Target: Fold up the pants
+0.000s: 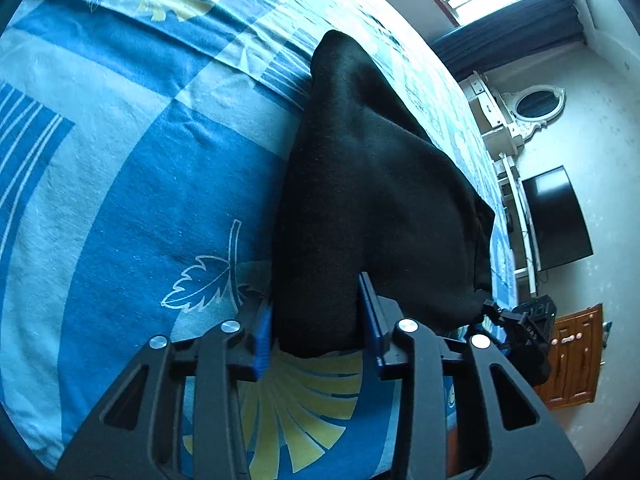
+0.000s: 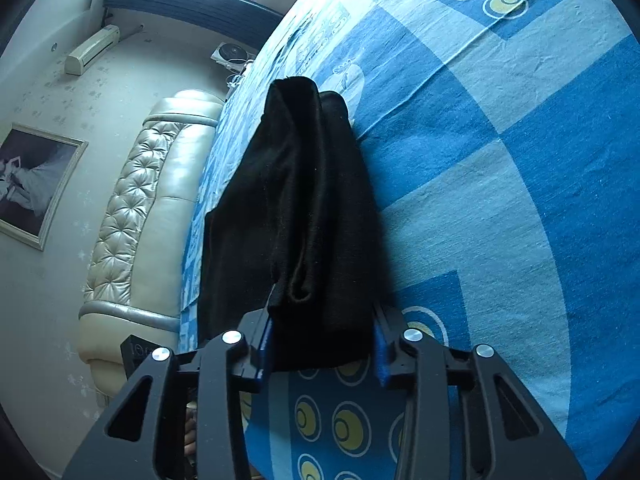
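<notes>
Black pants (image 1: 368, 184) lie partly on a blue patterned bedsheet (image 1: 132, 168) and rise toward both grippers. My left gripper (image 1: 316, 320) is shut on one corner of the pants, the cloth bunched between its blue pads. My right gripper (image 2: 324, 340) is shut on another corner of the pants (image 2: 296, 208), folded in several layers between its pads. The right gripper (image 1: 520, 324) also shows at the right edge of the left wrist view, at the pants' other corner. The far end of the pants rests on the sheet.
The bed's sheet (image 2: 500, 184) fills most of both views. A padded cream headboard (image 2: 136, 216) runs along the bed's left side in the right wrist view. A dark screen (image 1: 556, 216), a white dresser with mirror (image 1: 516, 116) and a wooden cabinet (image 1: 572, 360) stand beyond the bed.
</notes>
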### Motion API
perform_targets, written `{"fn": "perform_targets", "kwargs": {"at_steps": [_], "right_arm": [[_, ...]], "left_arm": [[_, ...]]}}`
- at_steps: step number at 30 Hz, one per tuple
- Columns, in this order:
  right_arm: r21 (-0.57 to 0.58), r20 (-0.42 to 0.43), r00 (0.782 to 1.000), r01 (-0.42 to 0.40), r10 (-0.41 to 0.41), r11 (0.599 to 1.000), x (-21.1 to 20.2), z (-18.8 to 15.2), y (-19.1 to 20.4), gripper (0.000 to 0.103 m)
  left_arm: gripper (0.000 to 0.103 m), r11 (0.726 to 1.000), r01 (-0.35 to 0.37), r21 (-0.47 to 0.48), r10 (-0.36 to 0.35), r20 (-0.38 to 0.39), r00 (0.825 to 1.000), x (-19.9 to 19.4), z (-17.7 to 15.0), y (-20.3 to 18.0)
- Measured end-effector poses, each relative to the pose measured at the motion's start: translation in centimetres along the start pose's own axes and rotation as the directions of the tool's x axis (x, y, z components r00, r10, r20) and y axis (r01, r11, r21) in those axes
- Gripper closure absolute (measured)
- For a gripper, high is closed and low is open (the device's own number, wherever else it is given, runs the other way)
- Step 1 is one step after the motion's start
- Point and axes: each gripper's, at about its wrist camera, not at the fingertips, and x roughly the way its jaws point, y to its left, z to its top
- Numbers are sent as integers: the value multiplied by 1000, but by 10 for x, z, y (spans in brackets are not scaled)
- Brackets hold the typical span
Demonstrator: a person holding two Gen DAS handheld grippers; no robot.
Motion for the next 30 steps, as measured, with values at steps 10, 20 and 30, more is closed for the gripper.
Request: {"fn": "perform_targets", "kwargs": {"at_steps": [10,20,30], "right_arm": [[-6,5,1000,-28,28,1000,-12,-2,9,69],[-5,-7,999,-40,39,999,-21,-15,4,69],[17,-13,999,-51,51,999,-18,-19,-6,69]], "left_arm": [[73,1000,-24,19,24,-4,1000,-5,-3,-5],[73,999,-29,30,30,-19,999,-10,-8,-5],[73,998,-31,50,32,-24,999,-1,0,-8]]}}
